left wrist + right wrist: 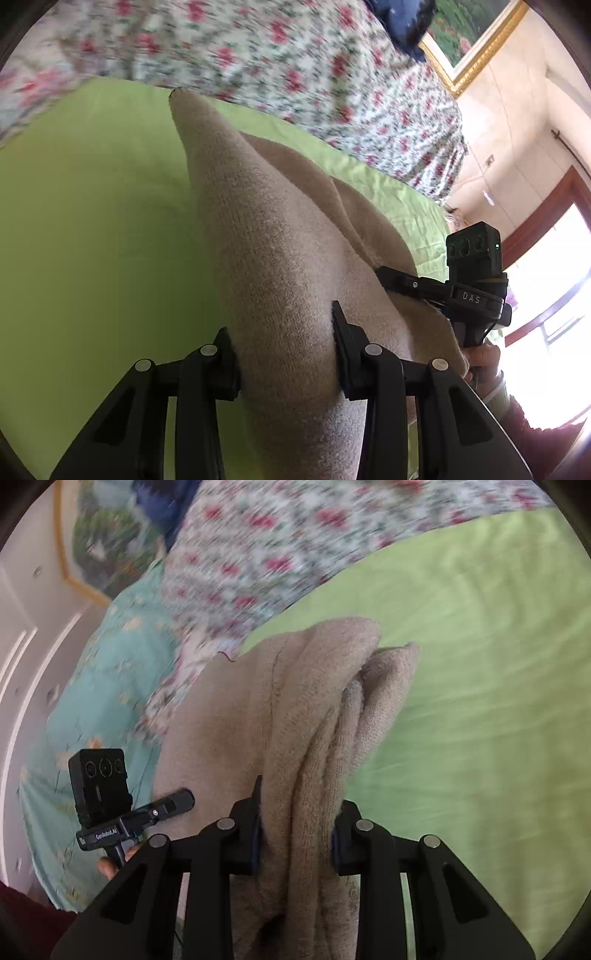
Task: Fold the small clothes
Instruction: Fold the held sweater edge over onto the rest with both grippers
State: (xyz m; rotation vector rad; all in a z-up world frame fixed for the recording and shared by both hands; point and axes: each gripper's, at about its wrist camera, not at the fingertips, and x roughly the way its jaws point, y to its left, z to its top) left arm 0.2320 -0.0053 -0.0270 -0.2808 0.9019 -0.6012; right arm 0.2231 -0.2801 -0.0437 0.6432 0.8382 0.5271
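The left gripper (286, 354) pinches a thick fold of the beige knit garment (266, 229); the right gripper (297, 840) clamps its bunched, doubled edge; the fuzzy cloth stretches out over the green sheet (92, 221).

Each wrist camera sits just behind its jaws, angled down, very close. Both views share the beige garment (280, 236) and green sheet (480, 664).

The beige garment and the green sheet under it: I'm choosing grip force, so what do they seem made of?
Beige garment: looks like soft knit, maybe wool or acrylic; fuzzy ribbed surface, thick folds. Green sheet: seems thin woven cotton, matte with fine creases.
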